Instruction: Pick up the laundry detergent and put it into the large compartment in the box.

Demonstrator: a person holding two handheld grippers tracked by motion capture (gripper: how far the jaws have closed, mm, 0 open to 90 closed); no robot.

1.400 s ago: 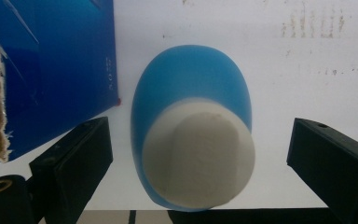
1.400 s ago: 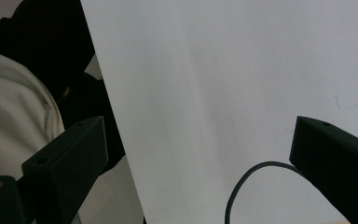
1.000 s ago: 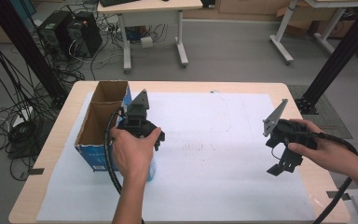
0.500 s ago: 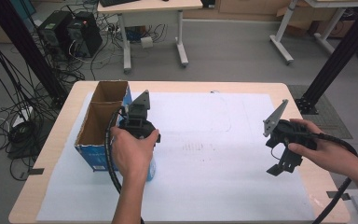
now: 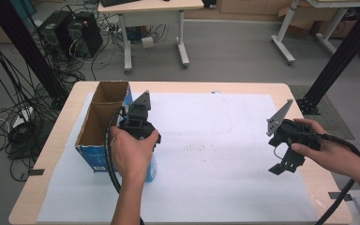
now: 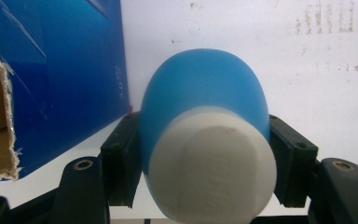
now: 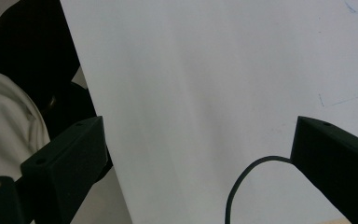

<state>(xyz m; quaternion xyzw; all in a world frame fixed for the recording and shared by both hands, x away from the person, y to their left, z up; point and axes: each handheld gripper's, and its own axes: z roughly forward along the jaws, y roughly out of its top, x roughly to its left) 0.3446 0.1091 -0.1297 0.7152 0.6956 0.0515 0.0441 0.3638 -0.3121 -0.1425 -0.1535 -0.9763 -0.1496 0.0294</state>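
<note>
A blue bottle with a white cap [image 6: 205, 140] fills the left gripper view, clamped between the two black jaws, cap end toward the camera. In the high view the bottle [image 5: 151, 169] peeks out under the person's hand, just right of the blue cardboard box [image 5: 98, 129]. My left gripper [image 5: 143, 136] is shut on the bottle, pointing down at the white sheet. My right gripper [image 5: 286, 161] hangs open over the right side of the sheet, nothing between its jaws; in the right gripper view [image 7: 200, 158] the jaws stand wide apart.
The open box [image 6: 51, 74] has a brown inside and a torn rim, and stands at the table's left. A white paper sheet [image 5: 206, 140] covers most of the wooden table [image 5: 56, 140]. Faint pen marks lie mid-sheet. Cables trail from both grippers.
The left hand with the bottle has shifted very slightly; the right gripper has stayed in place.
</note>
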